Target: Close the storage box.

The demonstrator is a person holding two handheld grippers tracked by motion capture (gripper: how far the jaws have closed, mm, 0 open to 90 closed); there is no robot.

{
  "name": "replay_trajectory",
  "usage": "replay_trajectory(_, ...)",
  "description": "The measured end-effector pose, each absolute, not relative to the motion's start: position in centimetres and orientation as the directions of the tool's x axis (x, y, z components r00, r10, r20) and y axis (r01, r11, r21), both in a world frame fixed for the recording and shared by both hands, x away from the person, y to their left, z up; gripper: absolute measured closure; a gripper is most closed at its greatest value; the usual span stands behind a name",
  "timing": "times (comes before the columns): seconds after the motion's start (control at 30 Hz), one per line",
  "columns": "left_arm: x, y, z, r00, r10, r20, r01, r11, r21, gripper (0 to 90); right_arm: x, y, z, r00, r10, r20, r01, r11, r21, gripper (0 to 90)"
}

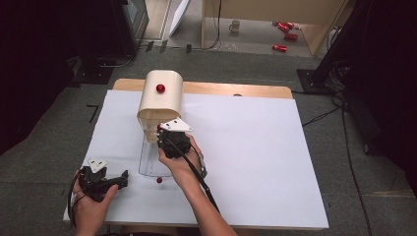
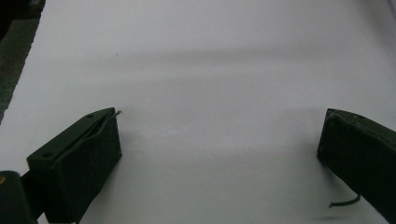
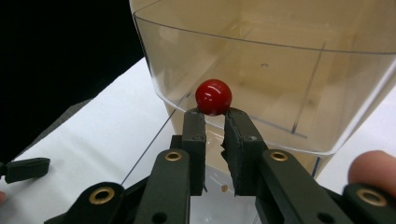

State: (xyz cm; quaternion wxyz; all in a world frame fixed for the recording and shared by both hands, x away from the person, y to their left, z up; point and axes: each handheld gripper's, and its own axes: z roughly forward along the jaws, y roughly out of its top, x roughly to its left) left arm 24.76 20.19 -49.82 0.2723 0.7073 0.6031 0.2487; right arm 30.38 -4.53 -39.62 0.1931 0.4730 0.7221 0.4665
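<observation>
While the left gripper [image 1: 123,178] rests low, right gripper [image 3: 214,116] seemingly pinches knob [image 3: 213,96].

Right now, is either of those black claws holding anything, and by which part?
The right gripper pinches the red knob of the clear drawer at its stem. The left gripper is open, holding nothing.

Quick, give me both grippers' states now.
Left gripper: open, nothing between its jaws, over the white sheet.
Right gripper: shut on the red knob of the clear drawer.
</observation>
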Motion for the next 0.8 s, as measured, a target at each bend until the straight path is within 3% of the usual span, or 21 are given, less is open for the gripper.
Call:
replay_trajectory(0.13,24.8,20.2,-49.8,0.149,0.989,0.023,0.717,-0.124,0.686,0.0,30.5,-4.4,-39.9,-0.480,0.862,0.164,0.512,0.123,0.850,77.7)
replay_trajectory(0.2,24.8,20.2,-49.8,0.149,0.989,0.024,0.717,-0.124,0.686,0.0,30.6,-4.5,-40.1,-0.482,0.859,0.172,0.522,0.124,0.844,72.5)
replay_trajectory(0.5,24.8,20.2,-49.8,0.149,0.989,0.025,0.718,-0.125,0.684,0.0,28.9,-4.9,-40.4,-0.520,0.835,0.182,0.534,0.152,0.831,34.0)
replay_trajectory(0.57,24.8,20.2,-49.8,0.151,0.988,0.026,0.719,-0.129,0.683,0.0,28.3,-5.0,-40.5,-0.502,0.855,0.132,0.520,0.176,0.836,15.2)
replay_trajectory(0.67,24.8,20.2,-49.8,0.150,0.988,0.025,0.719,-0.126,0.684,0.0,27.6,-5.1,-40.6,-0.501,0.858,0.117,0.524,0.192,0.830,4.2)
replay_trajectory(0.8,24.8,20.2,-49.8,0.150,0.988,0.024,0.720,-0.126,0.682,0.0,26.6,-5.4,-40.8,-0.506,0.850,0.142,0.535,0.181,0.826,0.0)
